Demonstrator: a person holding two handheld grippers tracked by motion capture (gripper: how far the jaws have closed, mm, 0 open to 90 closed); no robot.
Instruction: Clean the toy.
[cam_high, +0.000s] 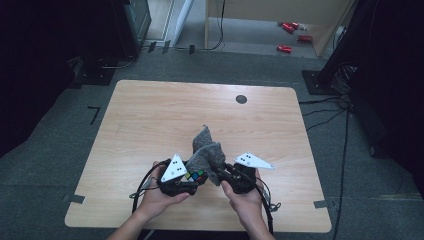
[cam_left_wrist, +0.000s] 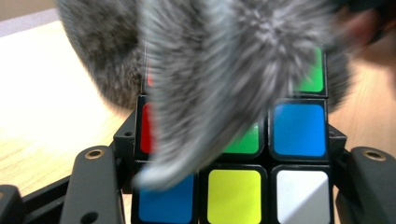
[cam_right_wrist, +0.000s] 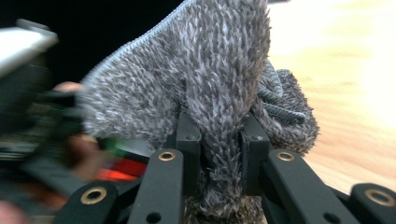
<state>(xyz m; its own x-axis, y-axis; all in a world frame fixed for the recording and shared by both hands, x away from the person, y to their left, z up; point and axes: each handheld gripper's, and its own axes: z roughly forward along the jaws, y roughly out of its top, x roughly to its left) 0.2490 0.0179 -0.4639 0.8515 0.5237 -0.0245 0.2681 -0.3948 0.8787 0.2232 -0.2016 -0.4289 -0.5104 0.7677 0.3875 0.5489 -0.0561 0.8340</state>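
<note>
A colour-tiled puzzle cube (cam_left_wrist: 299, 130) sits clamped between the jaws of my left gripper (cam_left_wrist: 231, 140), with blue, yellow, white and green tiles facing the camera. In the high view the cube (cam_high: 195, 175) is near the table's front edge, in my left gripper (cam_high: 189, 179). A grey fuzzy cloth (cam_right_wrist: 219, 70) is pinched between the jaws of my right gripper (cam_right_wrist: 219, 140). The cloth (cam_left_wrist: 219, 79) lies over the top of the cube and hides part of its face. From above, the cloth (cam_high: 206, 147) rises between both grippers, with my right gripper (cam_high: 226, 172) just right of the cube.
The wooden table (cam_high: 150, 115) has a small dark round grommet (cam_high: 241, 99) near its far edge. Red cans (cam_high: 290, 27) lie on the floor beyond. Black stands and cables (cam_high: 345, 100) flank the table on the right.
</note>
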